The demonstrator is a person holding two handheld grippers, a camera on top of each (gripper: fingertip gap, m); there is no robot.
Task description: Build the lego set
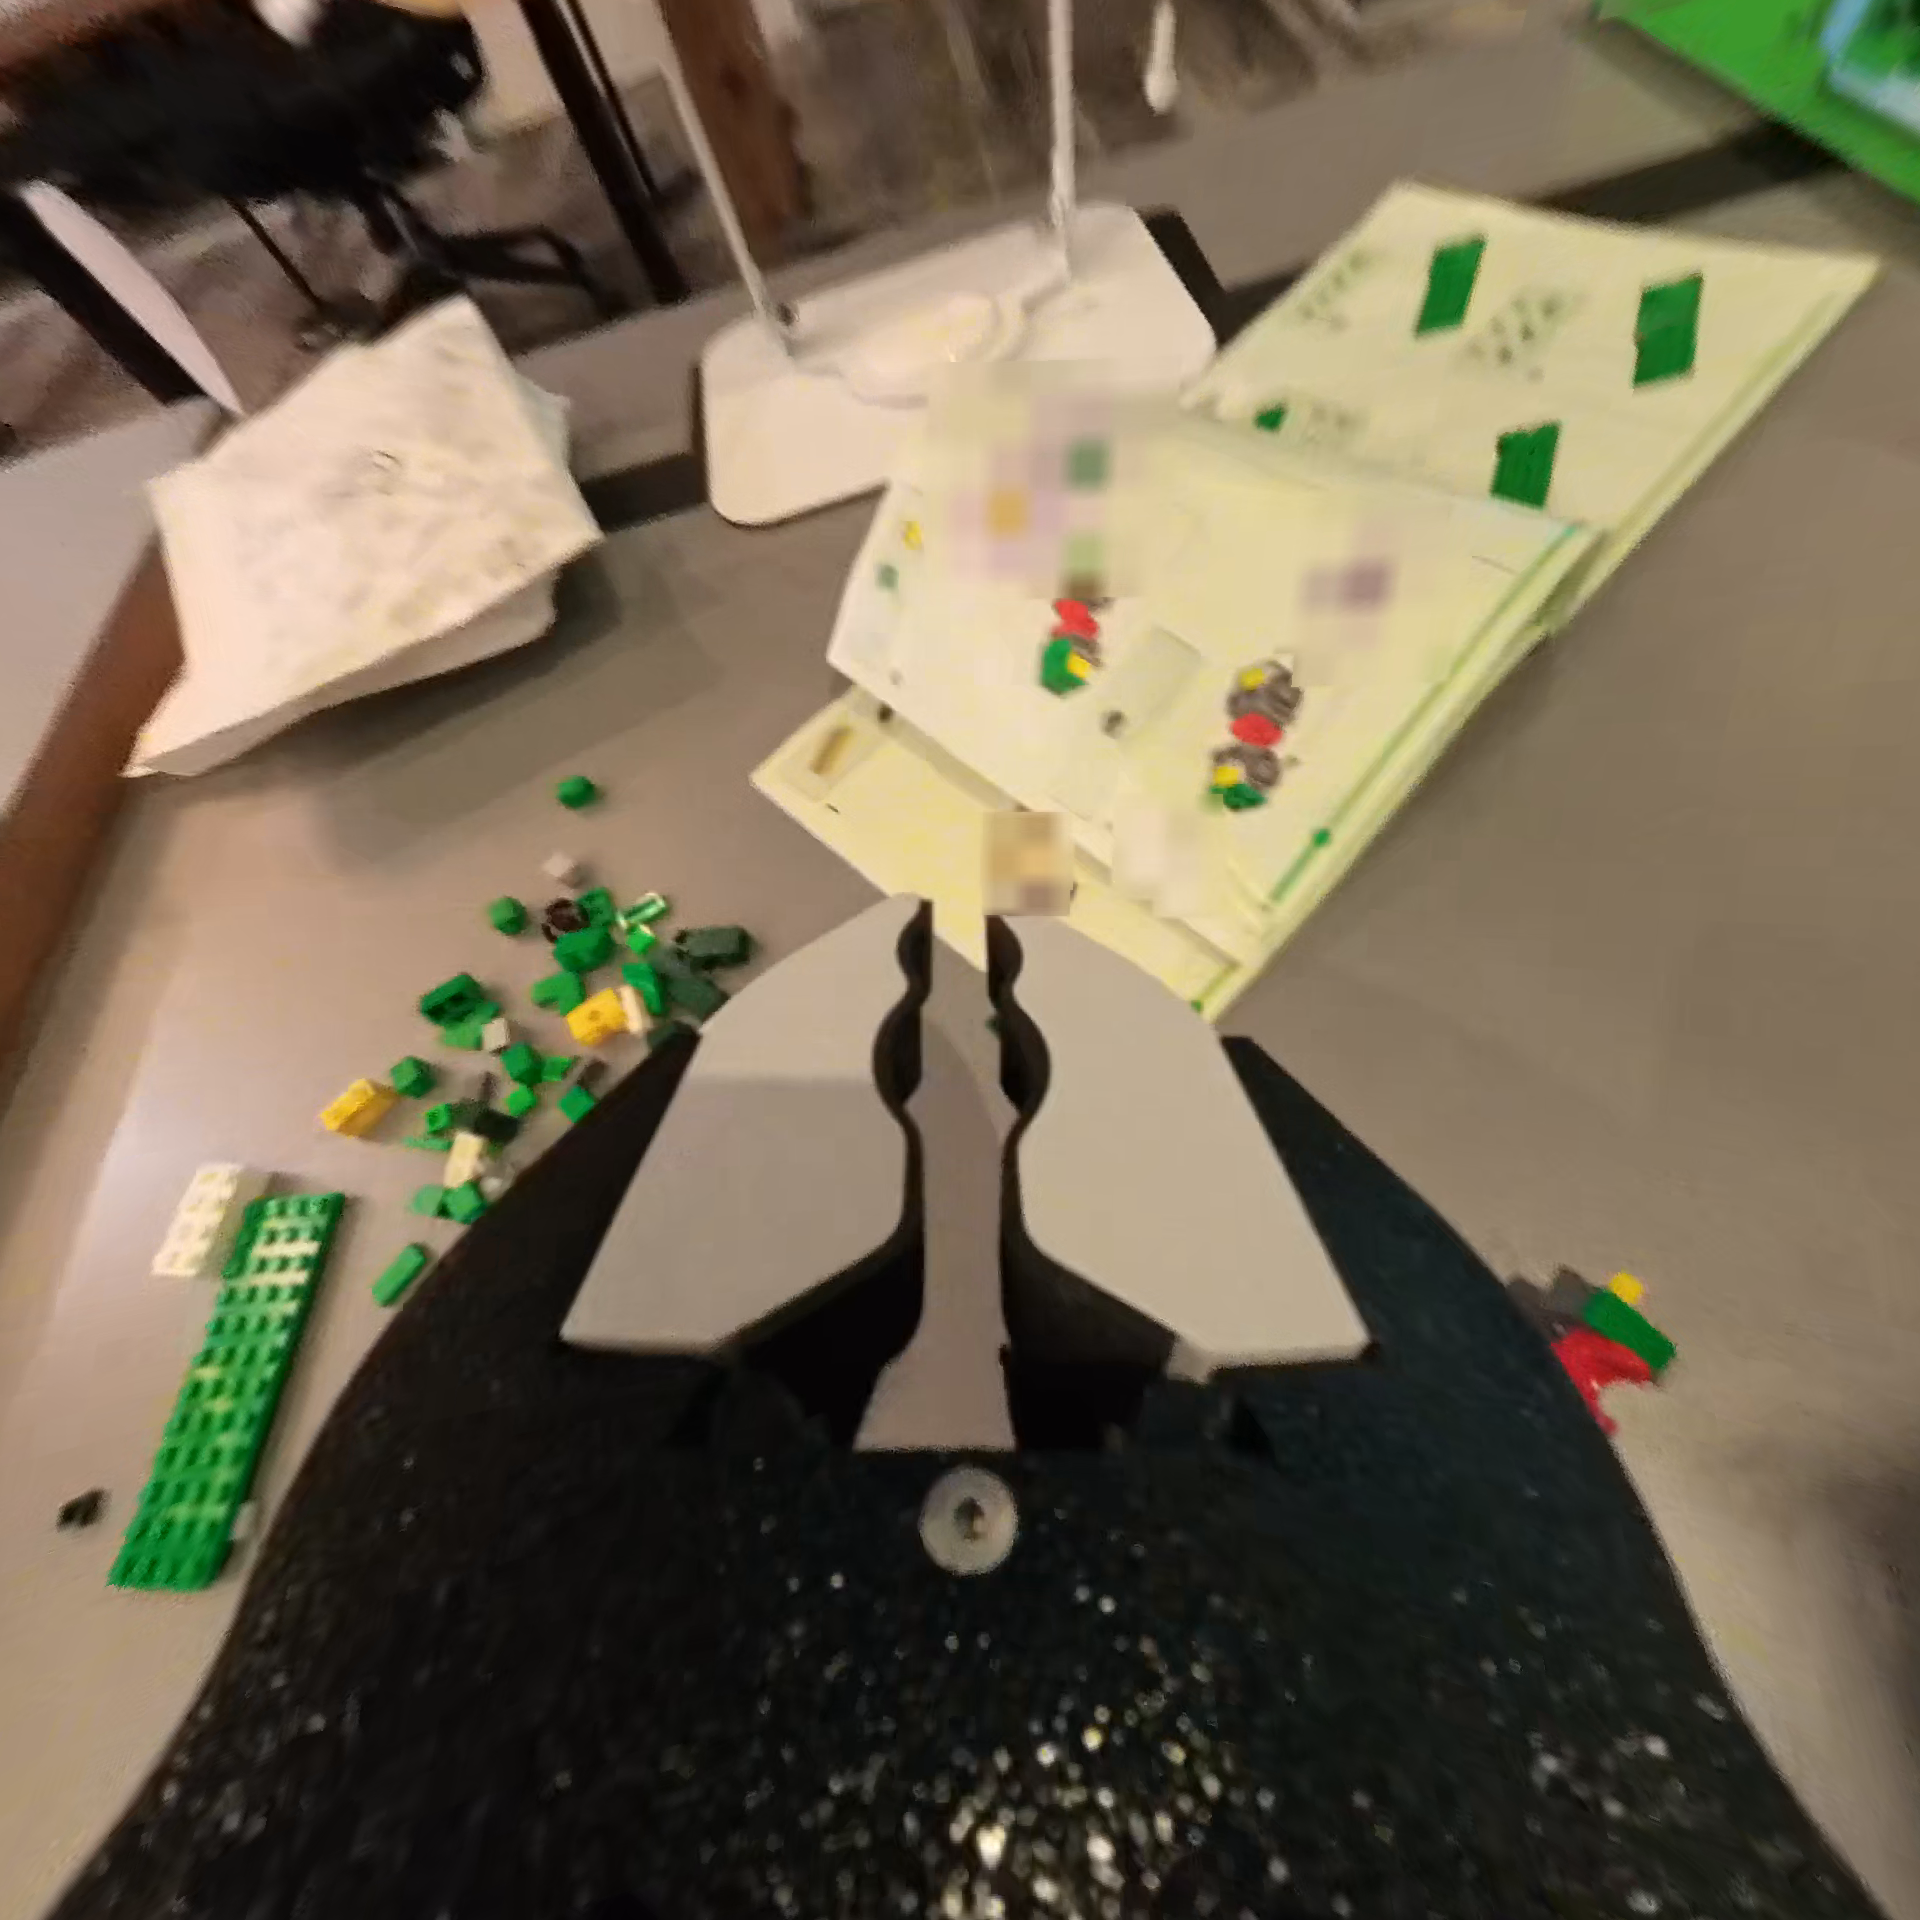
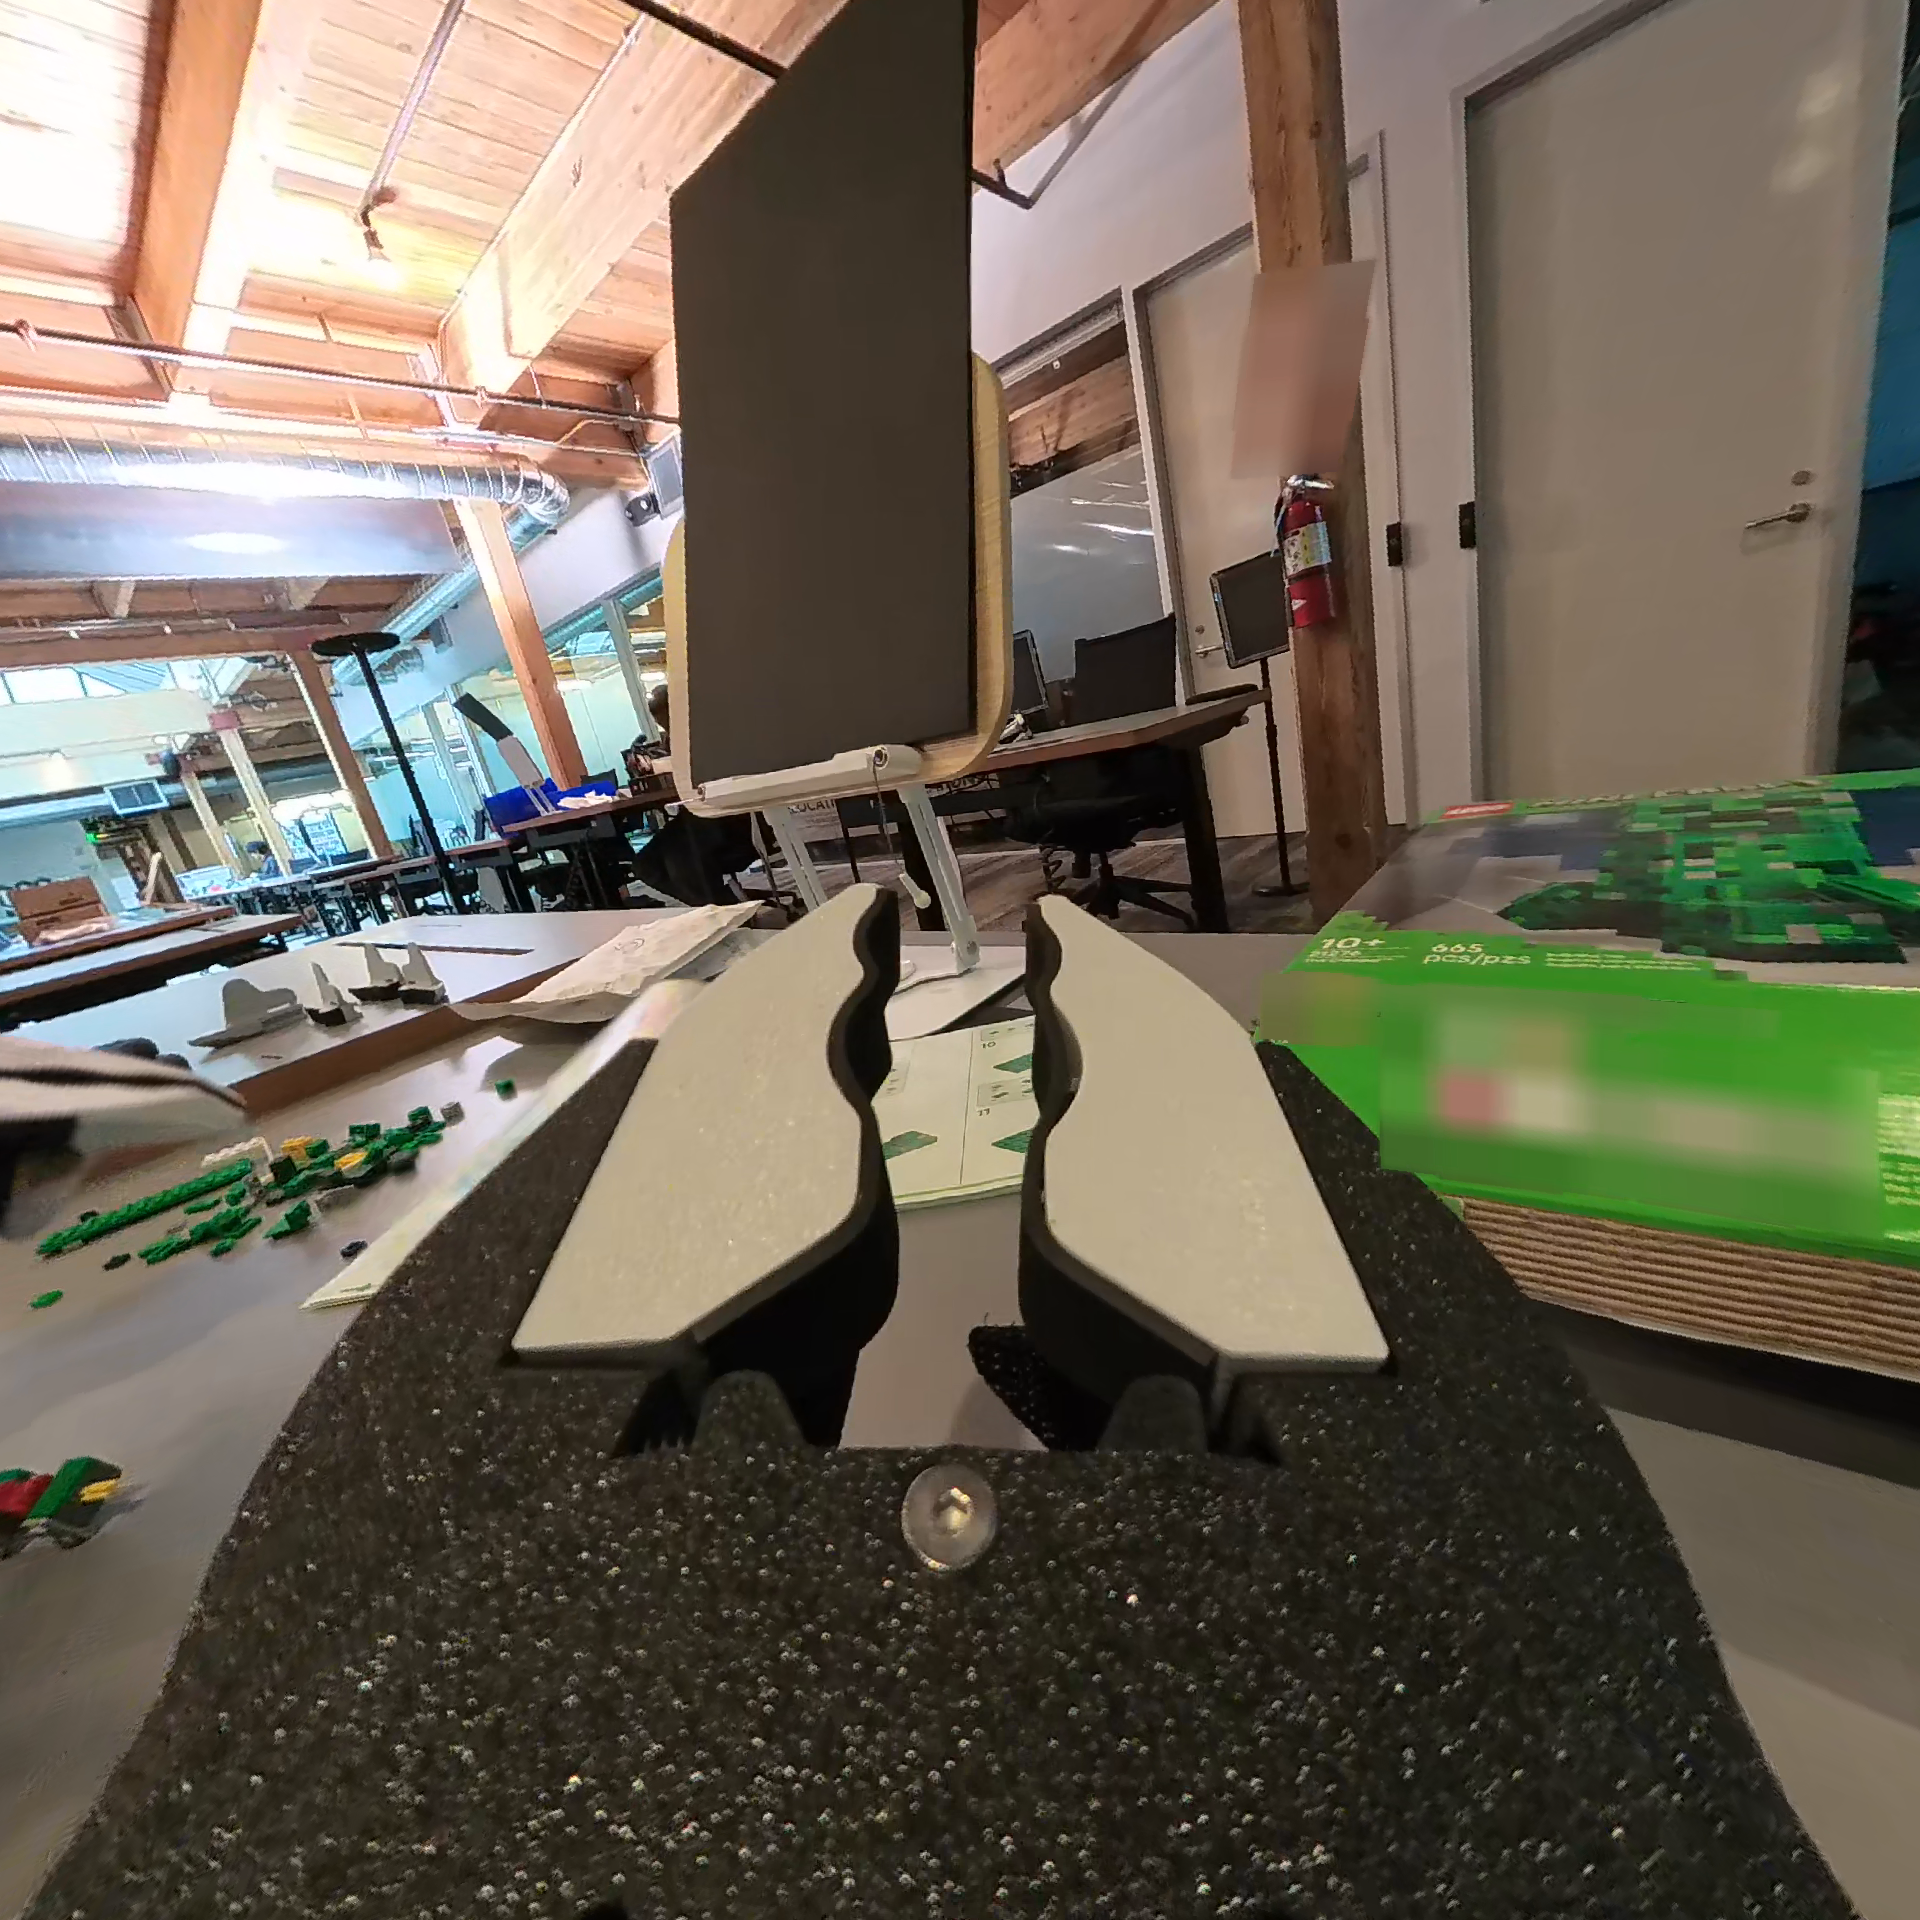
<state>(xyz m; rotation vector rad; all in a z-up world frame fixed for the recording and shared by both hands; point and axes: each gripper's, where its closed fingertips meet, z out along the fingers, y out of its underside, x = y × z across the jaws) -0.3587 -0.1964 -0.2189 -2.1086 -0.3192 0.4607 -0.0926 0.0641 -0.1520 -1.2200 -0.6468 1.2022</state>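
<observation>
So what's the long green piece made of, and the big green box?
The long green plate looks like hard, shiny plastic: rows of moulded studs catch the light. The green box looks like printed cardboard with a smooth, slightly glossy face and folded edges.

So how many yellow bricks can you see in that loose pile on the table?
2 clearly. One yellow brick lies at the pile's left edge, above the long green plate; another sits mid-pile. The picture is blurred, so smaller yellow bits may be hidden among the green pieces.
</observation>
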